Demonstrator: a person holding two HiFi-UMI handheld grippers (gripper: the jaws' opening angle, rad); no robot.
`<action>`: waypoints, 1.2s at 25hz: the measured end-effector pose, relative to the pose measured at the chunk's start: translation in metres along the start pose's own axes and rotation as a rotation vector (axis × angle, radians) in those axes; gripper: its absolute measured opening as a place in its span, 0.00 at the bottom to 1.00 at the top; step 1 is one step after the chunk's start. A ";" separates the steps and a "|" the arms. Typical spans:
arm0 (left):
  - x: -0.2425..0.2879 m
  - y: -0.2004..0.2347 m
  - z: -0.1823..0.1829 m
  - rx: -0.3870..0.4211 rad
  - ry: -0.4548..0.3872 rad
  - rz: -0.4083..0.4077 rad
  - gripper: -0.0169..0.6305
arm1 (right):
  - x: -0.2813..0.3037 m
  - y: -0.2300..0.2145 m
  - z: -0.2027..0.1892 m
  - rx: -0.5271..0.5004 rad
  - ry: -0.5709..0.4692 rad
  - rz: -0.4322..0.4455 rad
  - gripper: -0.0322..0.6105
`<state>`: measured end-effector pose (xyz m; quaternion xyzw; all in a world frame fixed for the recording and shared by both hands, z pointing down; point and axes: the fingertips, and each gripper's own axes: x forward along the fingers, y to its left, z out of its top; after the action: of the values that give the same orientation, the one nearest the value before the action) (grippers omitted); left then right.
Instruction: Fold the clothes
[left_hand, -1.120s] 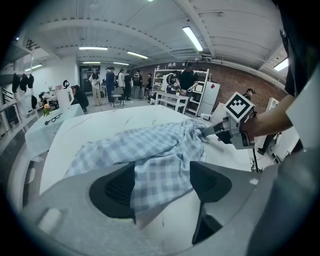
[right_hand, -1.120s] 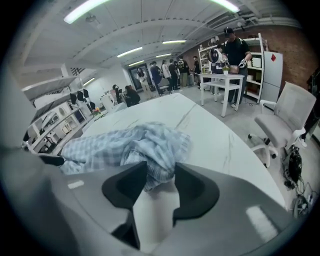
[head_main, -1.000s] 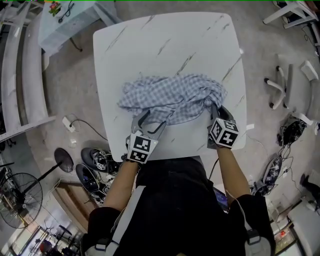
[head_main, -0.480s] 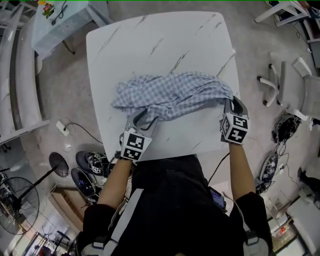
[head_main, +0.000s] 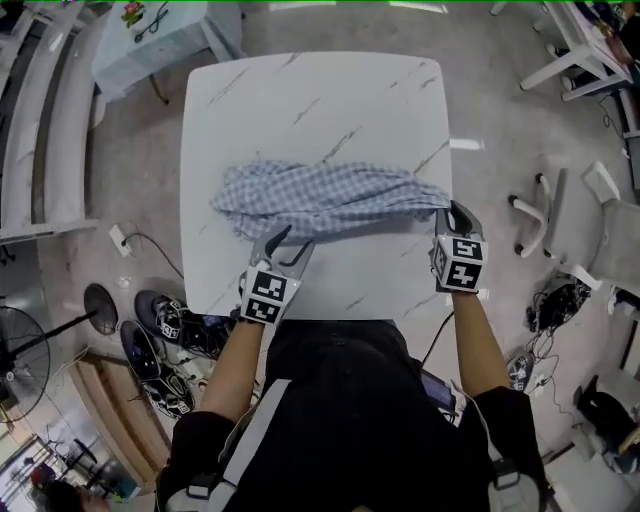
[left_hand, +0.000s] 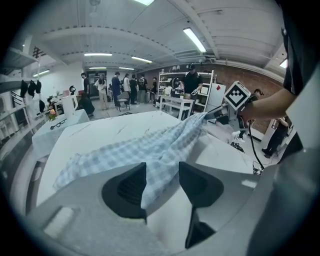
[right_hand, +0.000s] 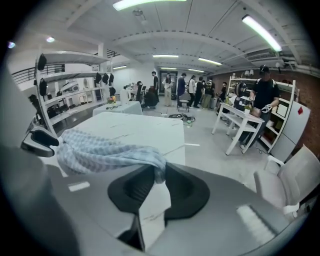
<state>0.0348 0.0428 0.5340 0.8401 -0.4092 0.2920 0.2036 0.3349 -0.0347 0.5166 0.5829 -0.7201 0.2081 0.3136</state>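
The left claw (head_main: 288, 240) is grasping the near edge of the cloth (head_main: 330, 195). Its jaws have just been closing, and a fold is hanging down between them. The right claw (head_main: 455, 212) is clenching the cloth's right end. The cloth is stretching as a bunched band from one claw to the other and sagging onto the table (head_main: 300, 100) ahead of both.

Left of the left claw, past the table edge, shoes (head_main: 165, 312) and a plug block (head_main: 118, 240) are lying on the floor. Right of the right claw, well apart, a white chair (head_main: 615, 250) is standing. People (left_hand: 117, 87) are standing far ahead of both claws.
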 end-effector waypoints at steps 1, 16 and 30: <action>0.003 -0.007 0.003 -0.004 -0.004 0.002 0.36 | -0.001 -0.003 0.004 -0.019 -0.007 0.016 0.17; 0.020 -0.007 0.001 0.054 0.072 0.067 0.37 | 0.004 -0.043 0.053 -0.024 -0.062 0.063 0.17; -0.005 0.111 -0.039 0.174 0.234 0.233 0.39 | 0.003 -0.038 0.037 -0.023 0.004 0.002 0.17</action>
<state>-0.0703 0.0039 0.5712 0.7618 -0.4504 0.4436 0.1411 0.3635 -0.0706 0.4901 0.5781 -0.7224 0.2016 0.3216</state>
